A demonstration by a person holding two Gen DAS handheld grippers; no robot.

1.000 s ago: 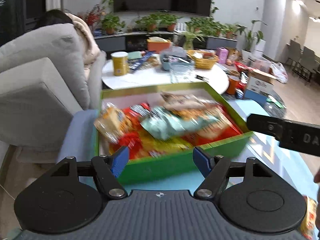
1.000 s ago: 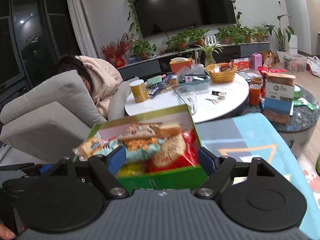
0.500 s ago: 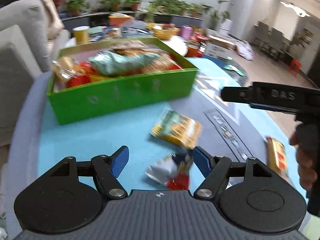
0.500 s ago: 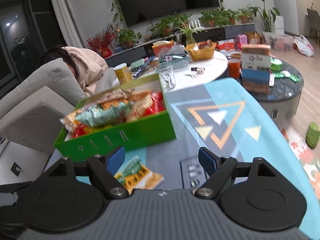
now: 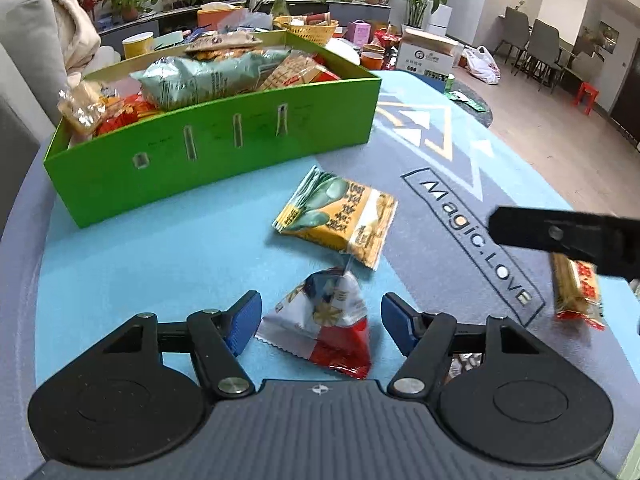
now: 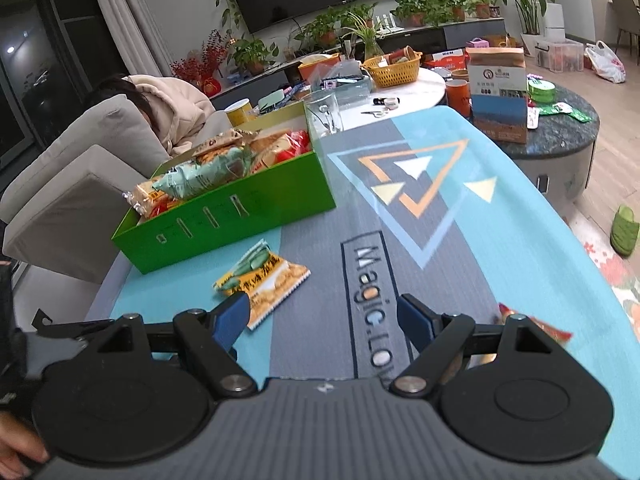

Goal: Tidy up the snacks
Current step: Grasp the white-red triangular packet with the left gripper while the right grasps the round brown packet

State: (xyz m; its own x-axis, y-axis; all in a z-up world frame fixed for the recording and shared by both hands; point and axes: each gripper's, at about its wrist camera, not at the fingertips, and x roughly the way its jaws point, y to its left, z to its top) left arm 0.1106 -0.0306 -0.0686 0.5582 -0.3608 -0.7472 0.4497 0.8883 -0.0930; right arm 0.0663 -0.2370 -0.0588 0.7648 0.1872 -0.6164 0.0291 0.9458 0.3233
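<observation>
Green cardboard box (image 5: 208, 152) stands in the upper left of the left wrist view, on a blue and grey mat (image 5: 132, 264), and it is heaped with snack bags. Below it, near the middle of the frame, lies a yellow packet (image 5: 340, 216). Just under this packet lies a small red and white packet (image 5: 324, 324), between the blue fingers of the left gripper (image 5: 321, 322). These jaws are closing, but the pads do not press the packet yet. At the right edge lies an orange snack bar (image 5: 576, 288), partly behind the other tool.

The right gripper (image 6: 323, 318) is about half open and holds nothing; only the mat's lettering is between its fingers.
</observation>
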